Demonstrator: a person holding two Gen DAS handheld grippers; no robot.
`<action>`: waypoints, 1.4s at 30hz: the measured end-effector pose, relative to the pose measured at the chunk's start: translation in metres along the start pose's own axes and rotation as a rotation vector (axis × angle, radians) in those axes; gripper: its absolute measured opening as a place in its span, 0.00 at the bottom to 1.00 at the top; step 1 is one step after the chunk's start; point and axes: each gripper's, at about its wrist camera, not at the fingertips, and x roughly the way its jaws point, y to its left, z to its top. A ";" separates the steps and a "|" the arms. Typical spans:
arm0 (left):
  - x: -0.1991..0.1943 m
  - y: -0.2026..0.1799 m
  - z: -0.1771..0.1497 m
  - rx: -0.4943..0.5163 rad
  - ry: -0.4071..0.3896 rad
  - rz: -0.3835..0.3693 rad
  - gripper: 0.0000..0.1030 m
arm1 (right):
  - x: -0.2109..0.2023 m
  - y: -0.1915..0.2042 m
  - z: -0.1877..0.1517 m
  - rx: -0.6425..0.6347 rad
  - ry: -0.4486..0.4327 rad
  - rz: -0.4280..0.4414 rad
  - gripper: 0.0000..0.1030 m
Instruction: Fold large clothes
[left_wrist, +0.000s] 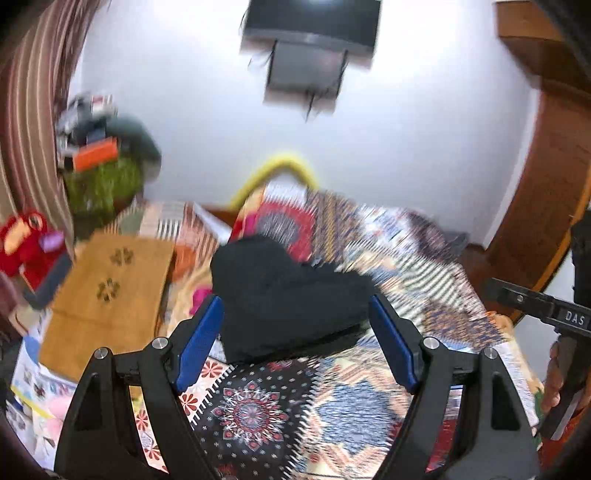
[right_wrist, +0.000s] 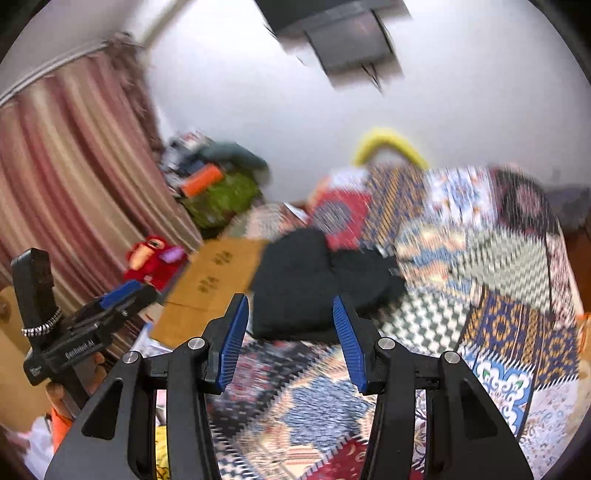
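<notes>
The black garment (left_wrist: 291, 295) sits bundled in a folded heap on the patchwork bedspread (left_wrist: 332, 402), looking finished. Both claws hang above it with nothing in them: left claw (left_wrist: 295, 343) released wide, right claw (right_wrist: 291, 339) parted too.

Ahead of gripper: black garment (left_wrist: 291, 295) on multicolour patchwork-print bedspread (left_wrist: 369, 398); mustard board (left_wrist: 107, 295), flower cutouts, left.

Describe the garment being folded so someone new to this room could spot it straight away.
Start at the bed with the patchwork bedspread below the wall-mounted screen. The black garment lies bunched on it, just right of the tan board. It is the only plain, dark piece among bright patterns.
</notes>
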 end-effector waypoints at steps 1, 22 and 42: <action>-0.019 -0.007 0.001 0.011 -0.035 -0.009 0.78 | -0.014 0.010 0.000 -0.021 -0.033 0.006 0.43; -0.200 -0.075 -0.063 0.061 -0.493 0.104 0.95 | -0.135 0.096 -0.056 -0.230 -0.465 -0.143 1.00; -0.199 -0.069 -0.079 0.012 -0.452 0.125 1.00 | -0.130 0.091 -0.065 -0.229 -0.406 -0.149 1.00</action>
